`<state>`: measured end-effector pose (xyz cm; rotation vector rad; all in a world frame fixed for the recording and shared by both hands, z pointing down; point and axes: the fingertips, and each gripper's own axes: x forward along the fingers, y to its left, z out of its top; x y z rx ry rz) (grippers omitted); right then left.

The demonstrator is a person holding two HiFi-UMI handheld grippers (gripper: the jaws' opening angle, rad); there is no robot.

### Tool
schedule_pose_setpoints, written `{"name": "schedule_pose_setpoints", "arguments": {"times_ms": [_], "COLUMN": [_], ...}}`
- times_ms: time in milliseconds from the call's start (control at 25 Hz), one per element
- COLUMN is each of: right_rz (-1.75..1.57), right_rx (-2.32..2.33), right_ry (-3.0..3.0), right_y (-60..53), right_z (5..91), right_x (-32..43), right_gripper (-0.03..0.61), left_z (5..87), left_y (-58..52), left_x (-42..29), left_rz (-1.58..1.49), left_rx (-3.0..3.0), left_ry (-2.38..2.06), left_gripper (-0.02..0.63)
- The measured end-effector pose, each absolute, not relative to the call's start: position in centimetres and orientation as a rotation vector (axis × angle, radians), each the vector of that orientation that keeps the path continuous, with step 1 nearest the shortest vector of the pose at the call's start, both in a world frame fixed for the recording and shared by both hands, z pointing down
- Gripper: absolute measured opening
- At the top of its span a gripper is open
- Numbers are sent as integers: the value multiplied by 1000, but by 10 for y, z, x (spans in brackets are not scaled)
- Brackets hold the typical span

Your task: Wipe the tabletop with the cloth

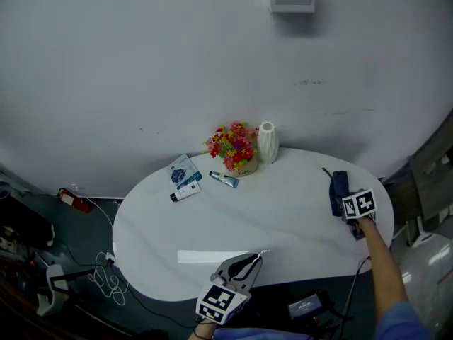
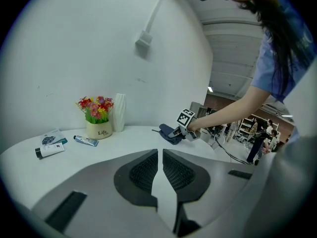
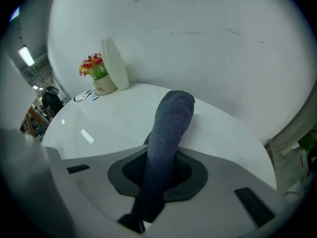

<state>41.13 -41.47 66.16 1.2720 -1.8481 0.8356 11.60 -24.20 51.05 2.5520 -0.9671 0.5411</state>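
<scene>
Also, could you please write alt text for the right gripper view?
The right hand-held gripper is shut on a dark blue cloth that reaches forward onto the white tabletop. A white vase and a pot of flowers stand at the far left.

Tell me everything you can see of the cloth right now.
The cloth is dark blue-grey with a knit-like texture, bunched into a long, thick roll. The right gripper is shut on its near end. The rest runs forward, and its far end rests on the white tabletop near the right edge.
</scene>
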Motion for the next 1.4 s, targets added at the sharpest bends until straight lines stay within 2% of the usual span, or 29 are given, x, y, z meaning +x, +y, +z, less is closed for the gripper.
{"name": "schedule_pose_setpoints", "arguments": {"times_ms": [320, 640, 1000, 1400], "right_rz": [940, 947, 863, 786], "right_rx": [1451, 1510, 1437, 1158], "right_ry": [-1720, -1727, -1904, -2117], "right_y": [-399, -403, -413, -384], "right_z": [663, 645, 596, 561], "right_x": [501, 487, 370, 133], "right_gripper": [62, 63, 63, 63], "left_z": [509, 510, 502, 500], "left_y": [-240, -238, -231, -190], "left_x": [126, 102, 25, -128], "left_rz": [563, 569, 505, 453], "left_rx": [2559, 2546, 2500, 2397], "left_ry": [-938, -981, -1127, -1323], "left_gripper": [35, 35, 35, 36]}}
